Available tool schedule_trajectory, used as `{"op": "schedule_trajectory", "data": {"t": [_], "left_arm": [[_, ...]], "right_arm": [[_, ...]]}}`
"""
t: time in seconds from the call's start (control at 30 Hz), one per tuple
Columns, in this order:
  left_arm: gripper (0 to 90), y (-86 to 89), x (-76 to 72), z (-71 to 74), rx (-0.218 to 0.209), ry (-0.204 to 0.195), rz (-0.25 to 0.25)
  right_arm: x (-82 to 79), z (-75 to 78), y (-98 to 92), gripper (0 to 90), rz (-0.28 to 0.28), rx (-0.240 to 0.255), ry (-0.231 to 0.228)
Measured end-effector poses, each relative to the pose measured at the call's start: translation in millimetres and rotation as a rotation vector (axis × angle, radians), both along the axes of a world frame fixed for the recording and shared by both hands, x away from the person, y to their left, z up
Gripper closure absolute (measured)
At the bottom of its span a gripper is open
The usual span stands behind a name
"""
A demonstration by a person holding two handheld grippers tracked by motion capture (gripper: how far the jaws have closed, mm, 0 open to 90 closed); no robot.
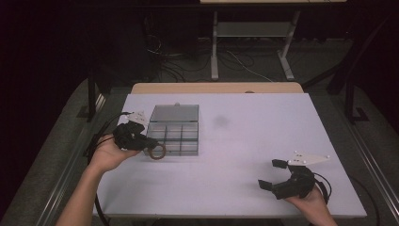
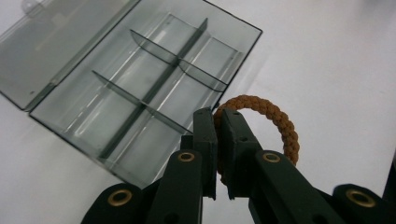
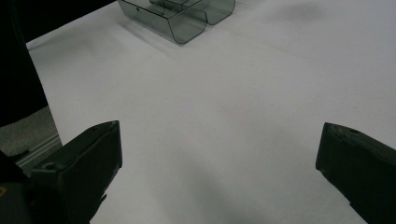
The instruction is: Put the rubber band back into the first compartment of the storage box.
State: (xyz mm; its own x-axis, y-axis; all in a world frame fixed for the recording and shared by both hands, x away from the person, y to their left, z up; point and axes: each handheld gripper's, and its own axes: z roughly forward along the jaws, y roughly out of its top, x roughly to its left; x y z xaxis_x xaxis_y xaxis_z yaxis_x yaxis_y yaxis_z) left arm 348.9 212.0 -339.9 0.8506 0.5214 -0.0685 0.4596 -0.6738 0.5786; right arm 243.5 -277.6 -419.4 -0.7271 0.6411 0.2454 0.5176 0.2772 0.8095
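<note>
A brown braided ring [image 2: 275, 122] is pinched in my left gripper [image 2: 218, 119], which is shut on it just beside the near corner of a clear compartment box [image 2: 140, 79]. In the high view the ring [image 1: 157, 151] hangs at the box's [image 1: 174, 129] front left corner, with the left gripper [image 1: 147, 143] held by a hand at the table's left. The box lies open, its lid flat behind it, and its compartments look empty. My right gripper [image 1: 273, 174] stands open near the front right of the table, its jaws wide apart over bare surface [image 3: 219, 121].
The white table top [image 1: 263, 136] has a wooden strip [image 1: 216, 87] along its far edge. A faint dark smudge [image 1: 220, 121] marks the table right of the box. Table legs and cables stand on the floor beyond. The box's corner [image 3: 182, 18] appears far off in the right gripper view.
</note>
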Motion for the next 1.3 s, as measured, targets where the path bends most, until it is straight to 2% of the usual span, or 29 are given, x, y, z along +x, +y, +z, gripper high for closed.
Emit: {"op": "schedule_trajectory", "data": {"t": [0.5,0.6,0.83,1.03,1.3], "left_arm": [[83.2,16.9,16.7,-5.1,-0.031,0.009,0.096],[83.2,18.3,19.7,-7.5,-0.026,0.01,0.104],[83.2,19.6,25.6,-9.7,-0.043,0.011,0.125],[83.2,20.7,29.7,-13.2,-0.028,0.006,0.147],[83.2,24.6,37.0,-18.3,-0.031,-0.001,0.175]], "right_arm": [[-0.6,-0.4,1.0,0.6,0.003,-0.006,0.004],[-0.6,-0.4,1.0,0.6,0.003,-0.006,0.005],[-0.8,-0.5,1.0,0.6,0.004,-0.009,0.003],[-1.0,-0.8,1.0,0.6,0.004,-0.009,0.004],[-1.2,-0.9,0.0,0.6,-0.002,-0.008,0.004]]}}
